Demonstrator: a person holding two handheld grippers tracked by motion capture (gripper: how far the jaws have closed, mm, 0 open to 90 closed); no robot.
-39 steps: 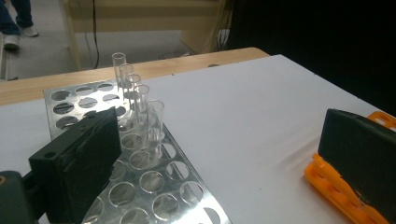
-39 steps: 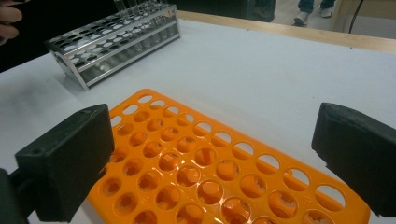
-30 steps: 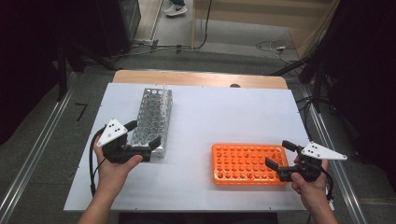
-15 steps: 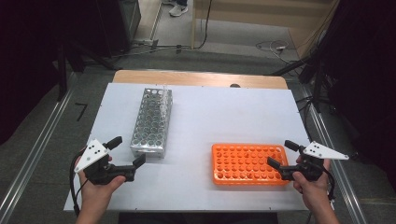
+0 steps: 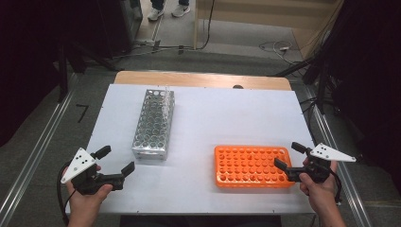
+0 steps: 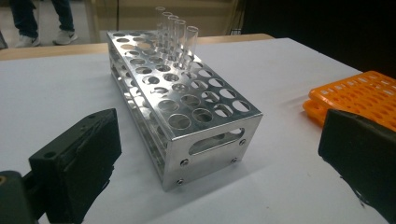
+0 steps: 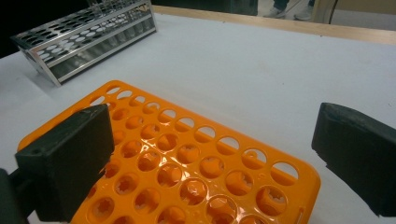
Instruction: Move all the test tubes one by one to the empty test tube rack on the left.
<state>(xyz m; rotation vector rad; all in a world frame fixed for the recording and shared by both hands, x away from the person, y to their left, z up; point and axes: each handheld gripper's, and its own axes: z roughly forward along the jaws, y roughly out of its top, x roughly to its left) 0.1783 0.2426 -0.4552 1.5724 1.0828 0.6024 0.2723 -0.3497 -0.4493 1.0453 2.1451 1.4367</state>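
In front of the left gripper (image 5: pixel 115 164), a little ahead of its jaws and slightly toward the other hand, stands the long silver metal test tube rack (image 5: pixel 153 124) with round holes in its top plate. Four or so clear glass test tubes (image 6: pixel 176 37) stand upright in a row at the end of this rack that is far from the left gripper. The near end, with its slot handle, faces the jaws but is apart from them.

Just in front of the right gripper (image 5: pixel 289 156) lies the flat orange plastic tube rack (image 5: pixel 250 165), and its holes look empty. The near edge of this rack is almost between the jaws, but I cannot tell if they touch it.

To my judgement, the work in hand is to carry glass tubes from the metal rack to the orange one, and no tube is taken yet. To do it well, the left gripper should pass over the near empty holes, come down on one tube from above, close on its upper part softly, and lift it straight up so the glass does not scrape the metal. The right gripper could steady the orange rack.

Both grippers have the jaws spread wide, and nothing is held between them. Both rest low, close to the white table top (image 5: pixel 236 113).
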